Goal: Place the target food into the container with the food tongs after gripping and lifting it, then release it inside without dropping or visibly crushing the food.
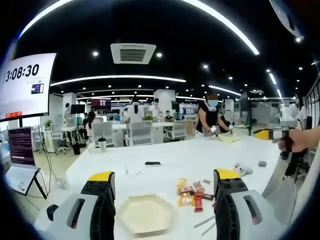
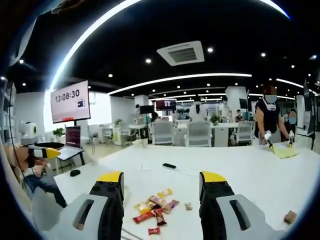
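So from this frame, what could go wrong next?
The wrapped snacks lie bunched in a pile, so the open left tongs might pinch several or knock some aside. The hexagonal plate looks shallow, so a piece released high may bounce out. The open right tongs hover close and could get in the way.

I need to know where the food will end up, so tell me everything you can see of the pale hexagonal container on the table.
The container is a shallow, six-sided tray, cream coloured, with a raised rim; it looks like moulded pulp or paper, though that is unsure. It lies flat and upright on the white table, near its front edge, between the jaws of the left tool. It looks empty. The pile of wrapped snacks lies just beside it, apart from it, and nothing touches it but the table.
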Motion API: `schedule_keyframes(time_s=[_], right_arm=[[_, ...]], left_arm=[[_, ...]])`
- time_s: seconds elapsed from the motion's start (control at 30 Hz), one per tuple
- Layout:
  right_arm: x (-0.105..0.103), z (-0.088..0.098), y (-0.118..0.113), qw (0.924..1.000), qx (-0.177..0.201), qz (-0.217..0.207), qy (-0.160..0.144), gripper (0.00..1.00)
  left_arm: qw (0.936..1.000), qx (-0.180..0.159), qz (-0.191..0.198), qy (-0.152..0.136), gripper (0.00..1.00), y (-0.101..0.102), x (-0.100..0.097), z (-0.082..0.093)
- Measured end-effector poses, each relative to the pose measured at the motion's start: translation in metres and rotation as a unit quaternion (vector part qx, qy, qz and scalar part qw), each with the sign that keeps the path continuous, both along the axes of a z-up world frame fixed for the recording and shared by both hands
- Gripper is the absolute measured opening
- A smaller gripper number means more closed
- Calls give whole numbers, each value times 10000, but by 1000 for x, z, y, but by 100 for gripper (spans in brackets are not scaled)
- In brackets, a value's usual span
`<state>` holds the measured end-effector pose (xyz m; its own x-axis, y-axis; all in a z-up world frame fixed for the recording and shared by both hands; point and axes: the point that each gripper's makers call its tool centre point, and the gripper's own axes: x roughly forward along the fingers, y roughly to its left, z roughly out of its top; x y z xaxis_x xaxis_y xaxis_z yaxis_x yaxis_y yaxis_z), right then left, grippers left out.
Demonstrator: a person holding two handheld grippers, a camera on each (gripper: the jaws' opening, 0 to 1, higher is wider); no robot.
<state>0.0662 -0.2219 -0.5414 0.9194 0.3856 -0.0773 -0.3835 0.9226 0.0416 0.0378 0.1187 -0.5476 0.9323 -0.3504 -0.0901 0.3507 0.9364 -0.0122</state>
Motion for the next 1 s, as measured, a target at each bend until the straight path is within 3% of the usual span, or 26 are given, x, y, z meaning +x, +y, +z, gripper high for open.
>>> schedule_keyframes(time_s=[0.33, 0.67, 1.0], right_arm=[[2, -6, 4, 9999, -7, 73, 100, 62], [0, -10, 6, 9998, -18, 104, 156, 62], [-1, -12, 9, 9997, -3, 130, 186, 62]], left_arm=[[9997, -26, -184, 166, 79, -10, 0, -14], [9976, 256, -503, 401, 75, -29, -2, -32], [9886, 554, -1149, 805, 68, -60, -11, -63]])
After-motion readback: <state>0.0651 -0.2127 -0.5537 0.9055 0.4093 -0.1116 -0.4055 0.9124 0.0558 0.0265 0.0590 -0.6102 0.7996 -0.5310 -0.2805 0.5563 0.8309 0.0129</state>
